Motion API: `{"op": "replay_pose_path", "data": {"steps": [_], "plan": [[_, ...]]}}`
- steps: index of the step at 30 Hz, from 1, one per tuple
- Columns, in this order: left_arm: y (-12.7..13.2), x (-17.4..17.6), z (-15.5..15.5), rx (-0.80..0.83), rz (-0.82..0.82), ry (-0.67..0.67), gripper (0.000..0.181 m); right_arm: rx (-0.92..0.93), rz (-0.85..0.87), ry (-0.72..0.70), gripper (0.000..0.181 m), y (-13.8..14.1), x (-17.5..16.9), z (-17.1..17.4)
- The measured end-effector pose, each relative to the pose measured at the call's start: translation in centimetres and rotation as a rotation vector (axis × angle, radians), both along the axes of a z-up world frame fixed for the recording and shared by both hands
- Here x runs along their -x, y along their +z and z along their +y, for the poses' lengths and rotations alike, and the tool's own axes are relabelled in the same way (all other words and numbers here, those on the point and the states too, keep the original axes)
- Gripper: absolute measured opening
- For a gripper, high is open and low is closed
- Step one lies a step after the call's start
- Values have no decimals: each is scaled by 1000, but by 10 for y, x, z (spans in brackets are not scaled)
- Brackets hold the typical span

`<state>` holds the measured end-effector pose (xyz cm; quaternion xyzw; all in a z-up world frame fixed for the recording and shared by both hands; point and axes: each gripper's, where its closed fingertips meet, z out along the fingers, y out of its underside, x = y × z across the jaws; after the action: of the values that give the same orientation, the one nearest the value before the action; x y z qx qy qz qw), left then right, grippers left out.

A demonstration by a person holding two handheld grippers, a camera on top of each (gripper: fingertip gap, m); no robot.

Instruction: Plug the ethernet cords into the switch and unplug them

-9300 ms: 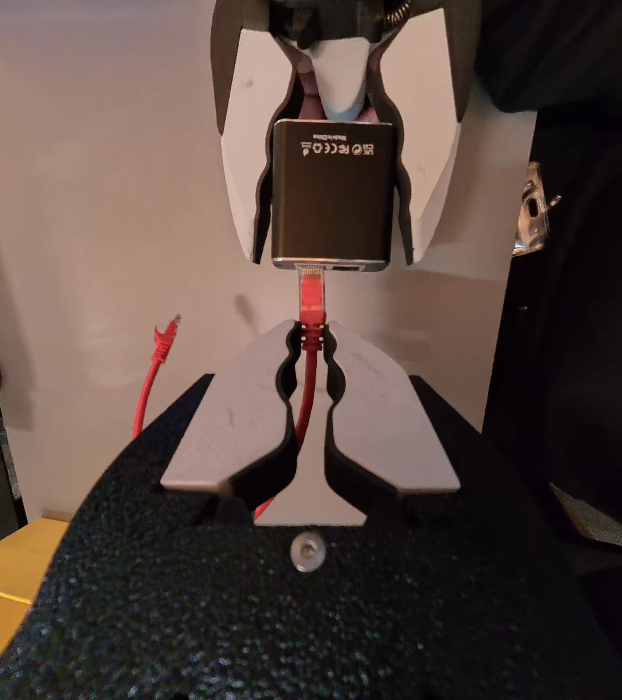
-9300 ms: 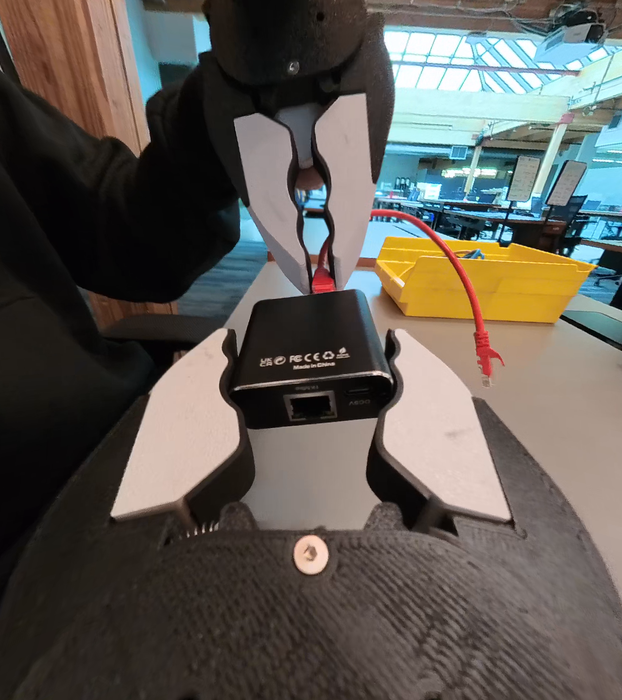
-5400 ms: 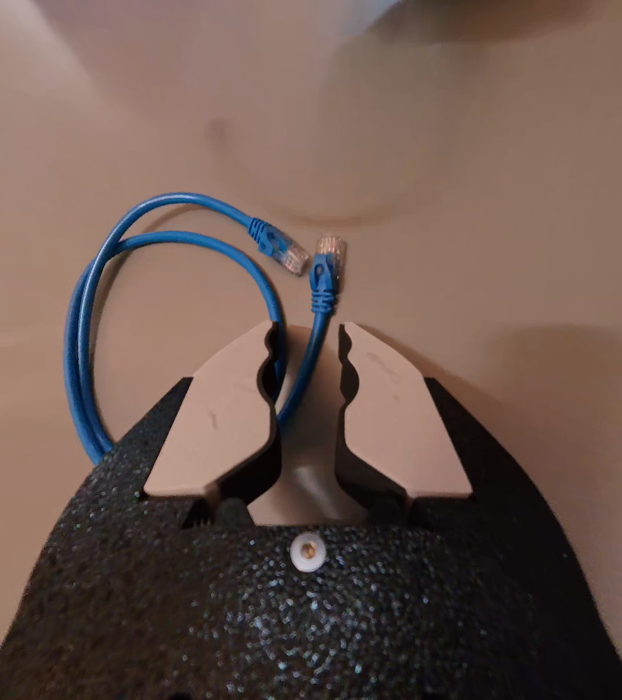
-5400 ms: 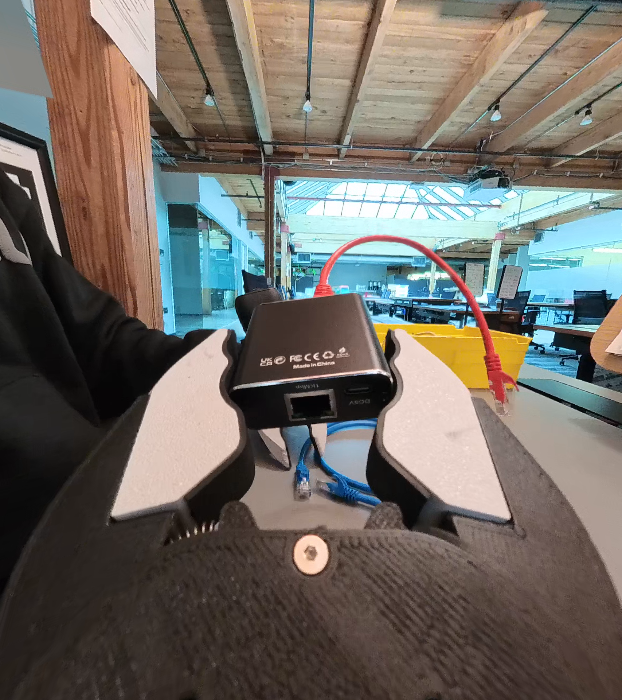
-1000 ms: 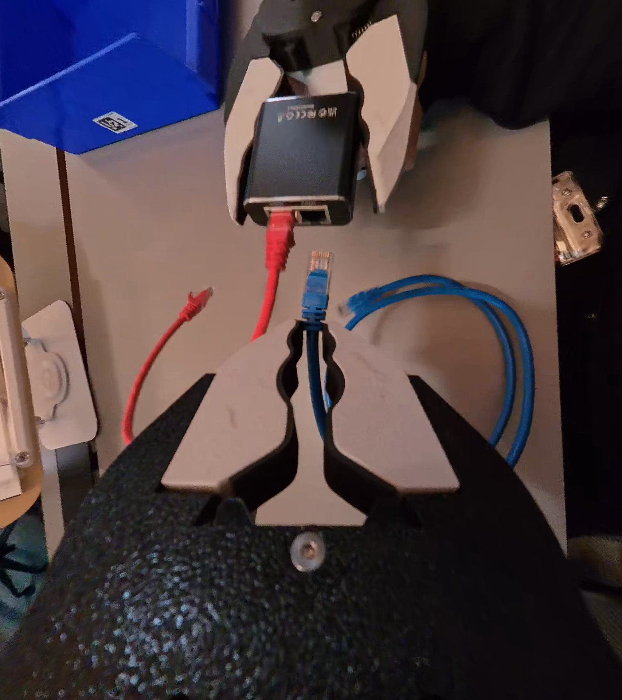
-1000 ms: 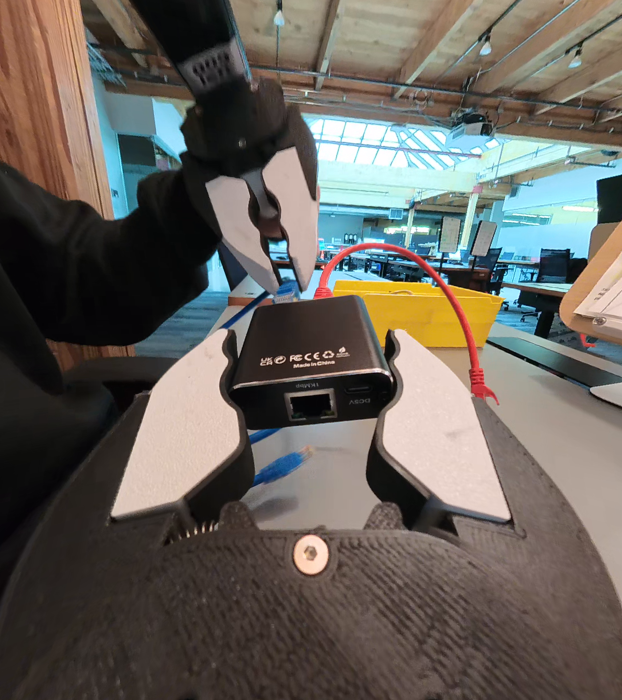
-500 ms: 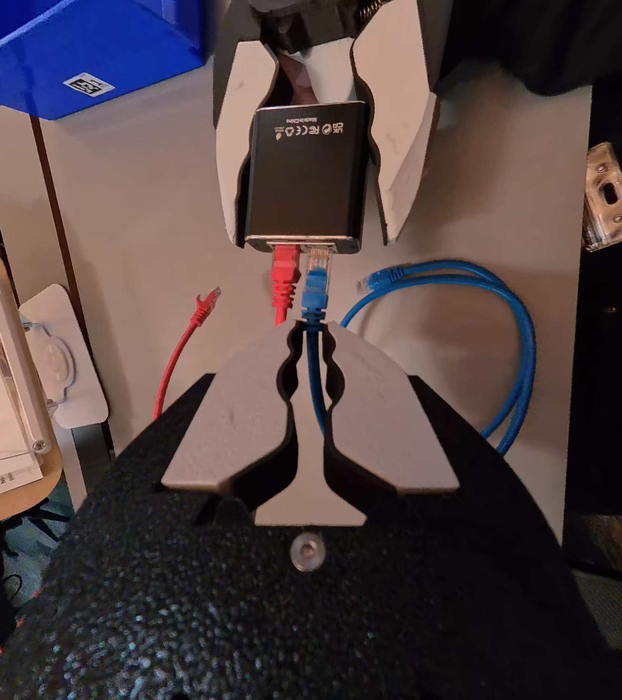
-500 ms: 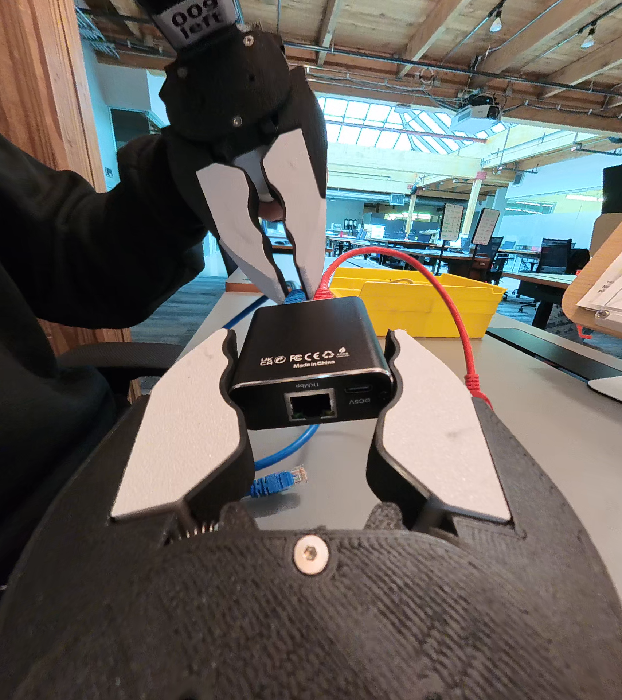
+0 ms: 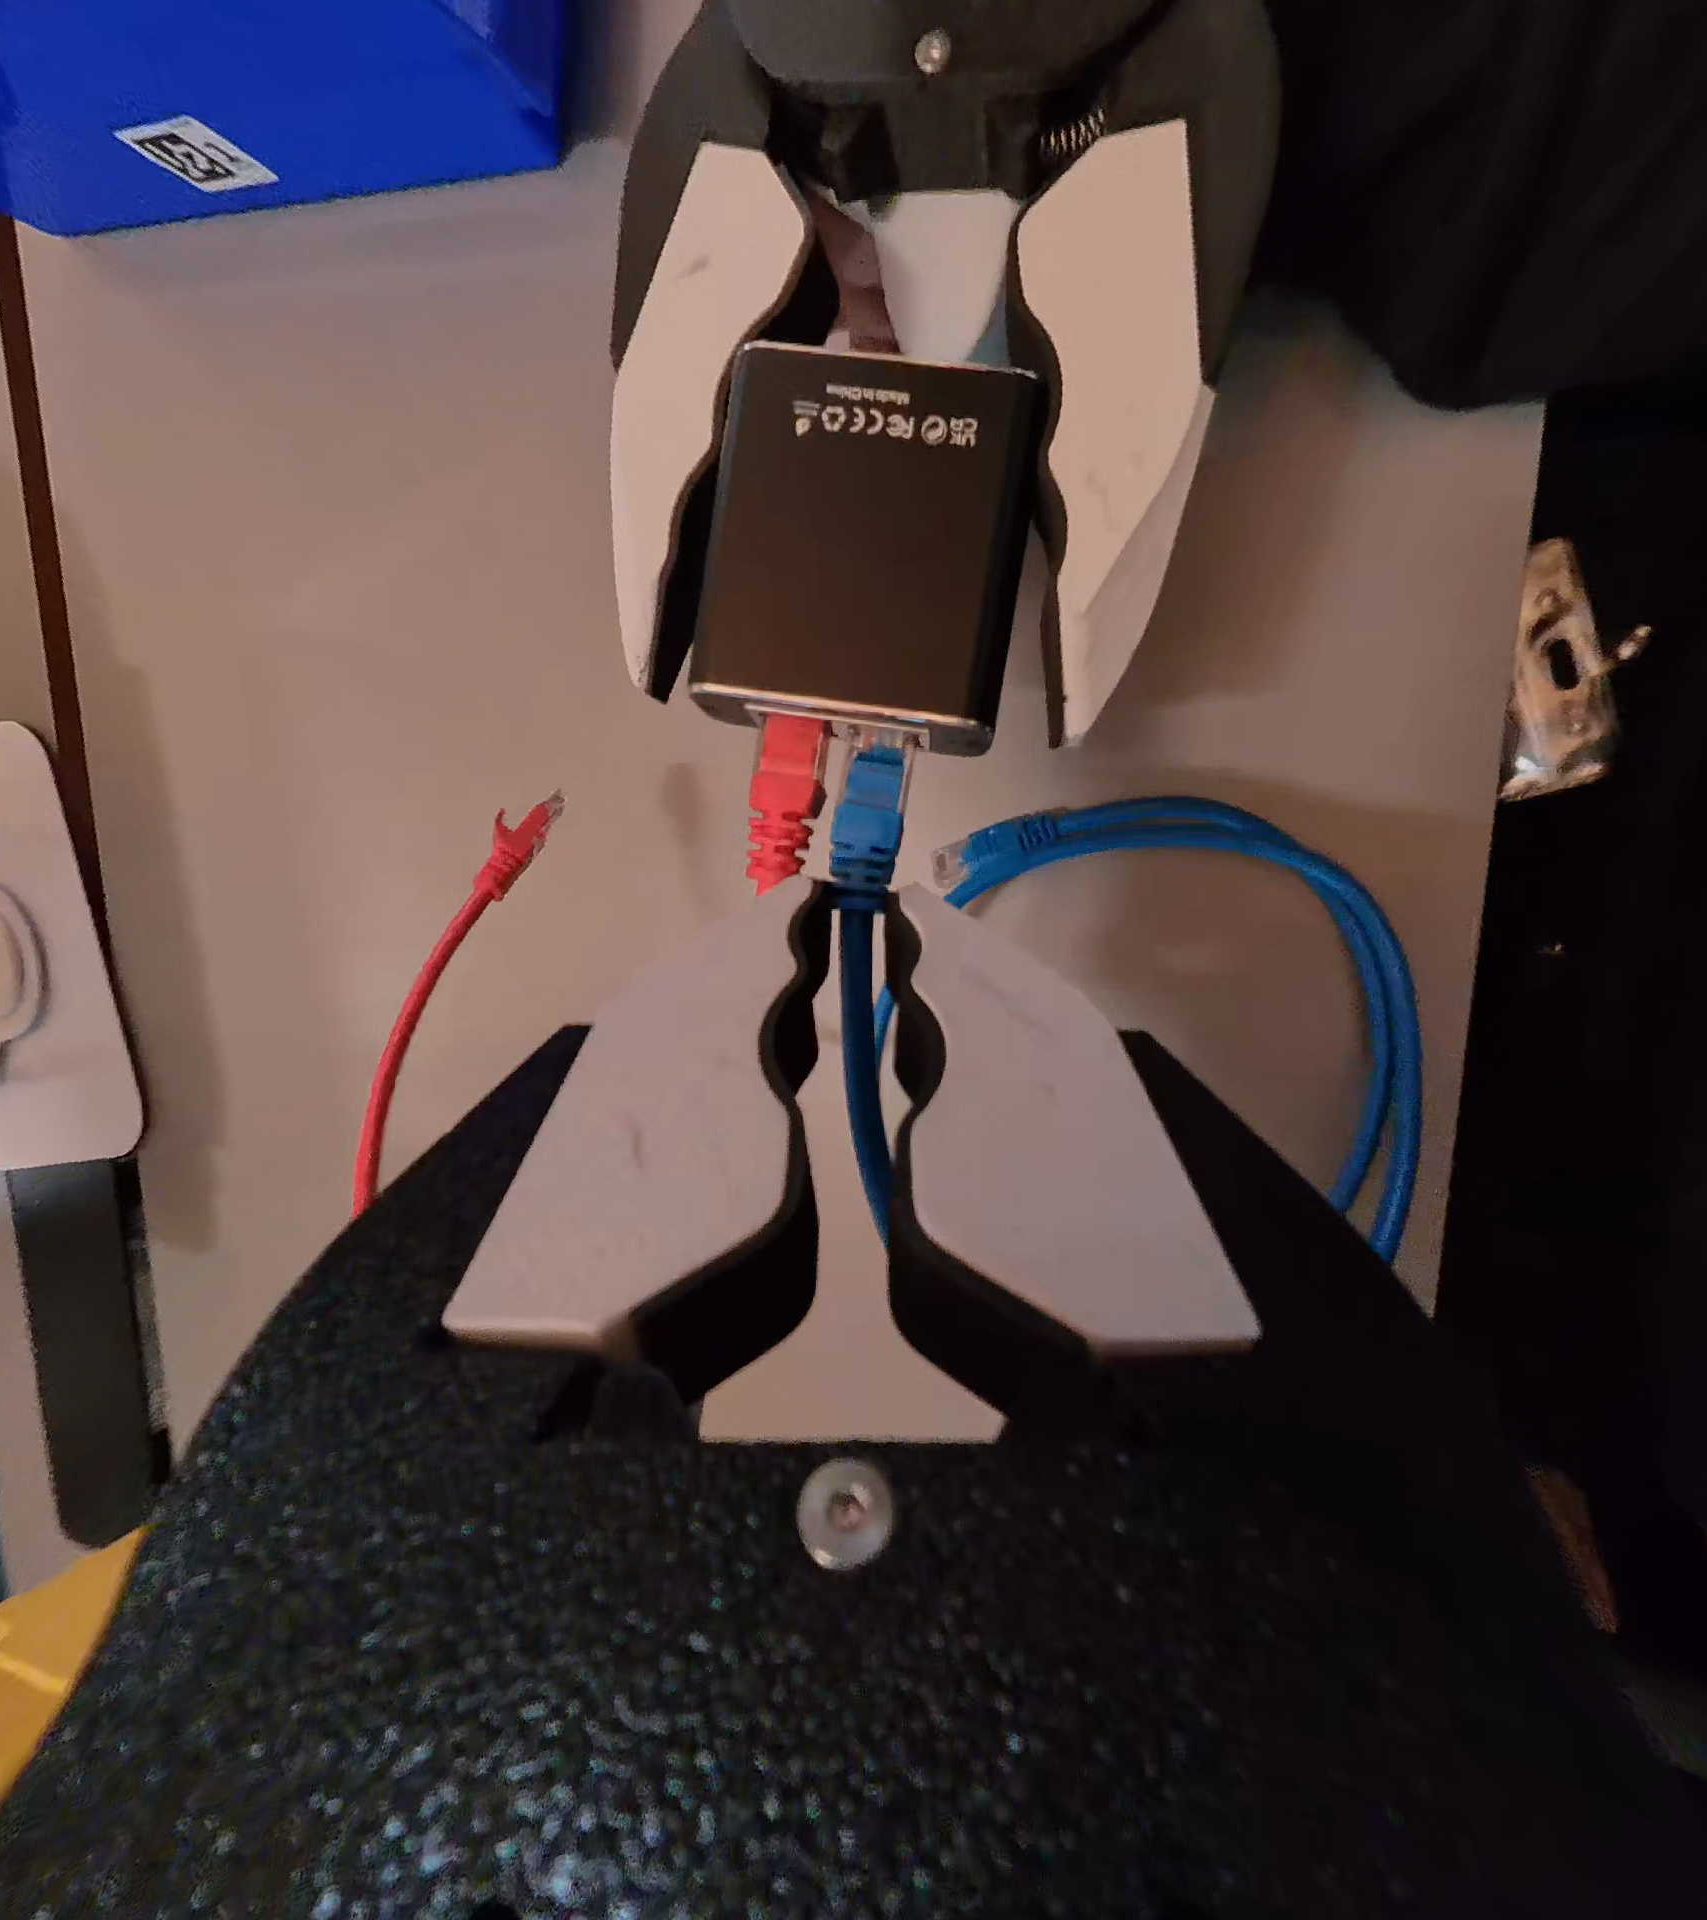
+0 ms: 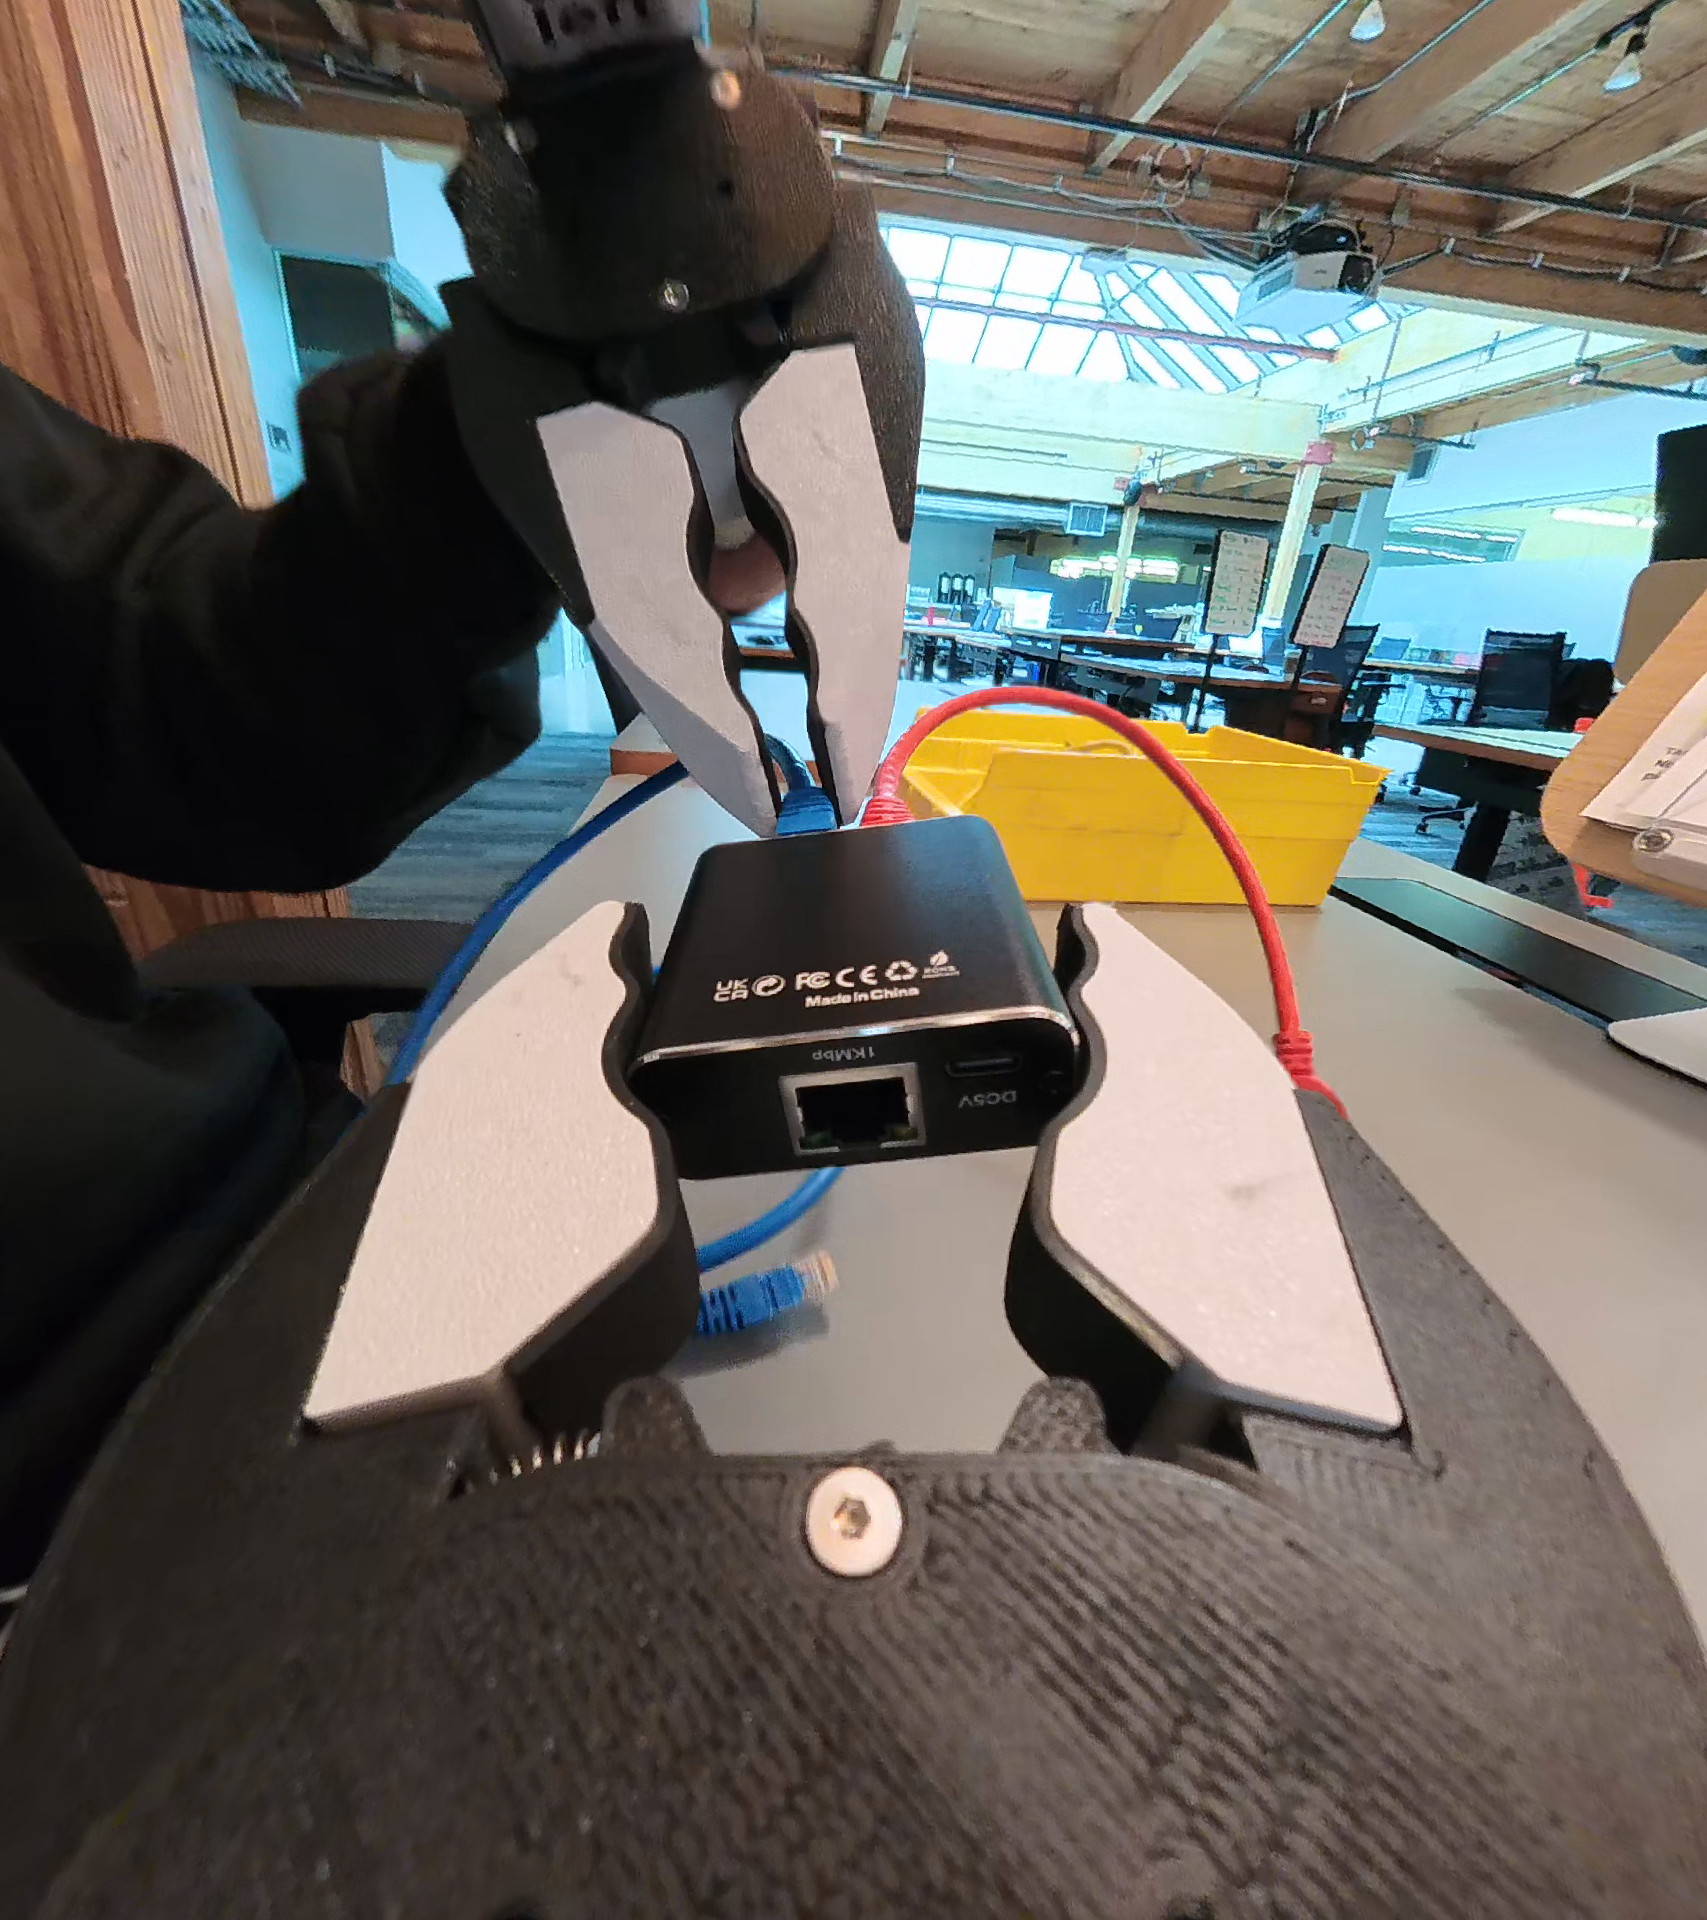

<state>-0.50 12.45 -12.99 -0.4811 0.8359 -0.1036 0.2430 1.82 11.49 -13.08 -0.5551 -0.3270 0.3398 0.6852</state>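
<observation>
My right gripper (image 10: 849,1039) is shut on the black switch (image 10: 849,966) and holds it above the table; both also show in the left wrist view, the gripper (image 9: 870,717) around the switch (image 9: 859,540). A red cord (image 9: 781,790) is plugged into the switch's far side, its free end (image 9: 516,842) hanging loose. My left gripper (image 9: 854,904) is shut on a blue cord (image 9: 864,821) just behind its plug, which sits in the port beside the red one. In the right wrist view the left gripper (image 10: 802,800) points down at the switch's far edge. The blue cord's other end (image 10: 761,1294) lies on the table.
A yellow bin (image 10: 1140,821) stands on the grey table (image 10: 1555,1195) beyond the switch. A blue bin (image 9: 205,94) is at the left wrist view's top left. A wooden stand with papers (image 10: 1701,769) is at the right. A person's dark sleeve (image 10: 153,623) fills the left.
My left gripper brought the blue plug up to the switch and pushed it into the port beside the red plug. The right gripper kept holding the switch.
</observation>
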Motion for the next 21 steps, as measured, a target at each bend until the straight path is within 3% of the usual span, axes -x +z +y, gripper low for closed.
{"op": "replay_pose_path", "data": {"steps": [1, 7, 11, 14, 18, 21], "plan": [[1, -1, -1, 28, -17, 6, 8, 2, 12, 2, 74, 1, 0, 0], [1, -8, -4, 126, -110, -4, 7, 18, 62, 13, 74, 4, -1, 1], [-12, -4, -2, 36, -51, -34, 8, 8, 45, -1, 74, 3, 0, 5], [-9, -11, 5, 33, -158, -16, 11, -39, 28, -79, 74, 8, -6, 9], [22, -18, 12, 75, -406, 73, 22, -96, 87, -179, 74, 23, -17, 15], [61, -6, 34, 100, -677, 293, 31, -113, 87, -278, 74, 28, -30, 20]]}}
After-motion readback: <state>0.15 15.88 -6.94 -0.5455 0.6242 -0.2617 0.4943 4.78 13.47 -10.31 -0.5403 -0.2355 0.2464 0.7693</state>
